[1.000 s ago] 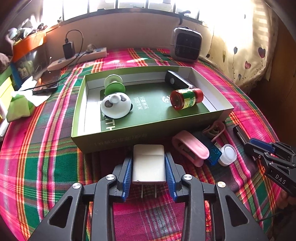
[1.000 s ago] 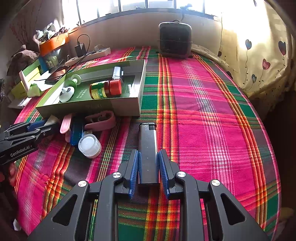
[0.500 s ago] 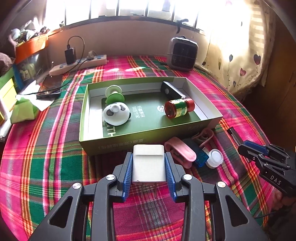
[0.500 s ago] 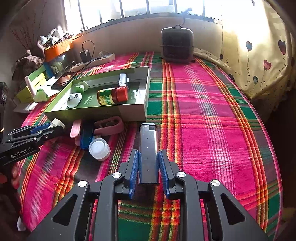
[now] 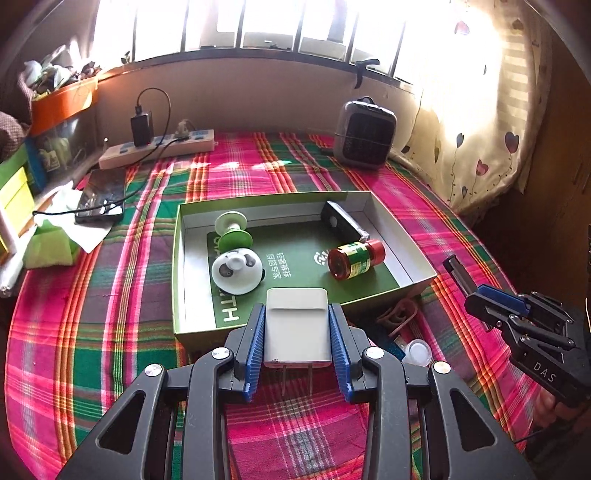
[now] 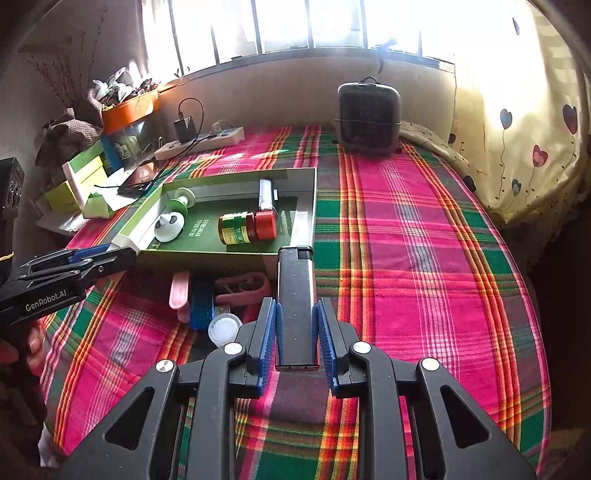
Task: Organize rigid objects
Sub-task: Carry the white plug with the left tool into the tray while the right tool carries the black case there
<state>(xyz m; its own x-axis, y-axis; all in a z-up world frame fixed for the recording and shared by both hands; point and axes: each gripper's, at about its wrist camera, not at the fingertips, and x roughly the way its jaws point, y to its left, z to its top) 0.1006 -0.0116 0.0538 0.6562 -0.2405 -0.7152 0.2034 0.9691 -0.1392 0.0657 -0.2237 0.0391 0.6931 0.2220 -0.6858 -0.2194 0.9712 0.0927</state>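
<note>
A barred window (image 5: 258, 26) and heart-print curtain (image 5: 480, 110) back the worktop (image 5: 92, 350), spread with pink-green plaid cloth. A green tray (image 5: 177, 266) sits mid-worktop. The left claw (image 5: 297, 343) clamps a white charger (image 5: 297, 325) above the tray's near wall; the right claw (image 6: 297, 332) grips a black lighter (image 6: 295, 291) beside the tray.

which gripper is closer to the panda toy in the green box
Left. The left gripper, clamping the white charger, sits at the box's near wall just beside the panda toy. The right gripper, holding the lighter, stays outside past the box's opposite end.
</note>
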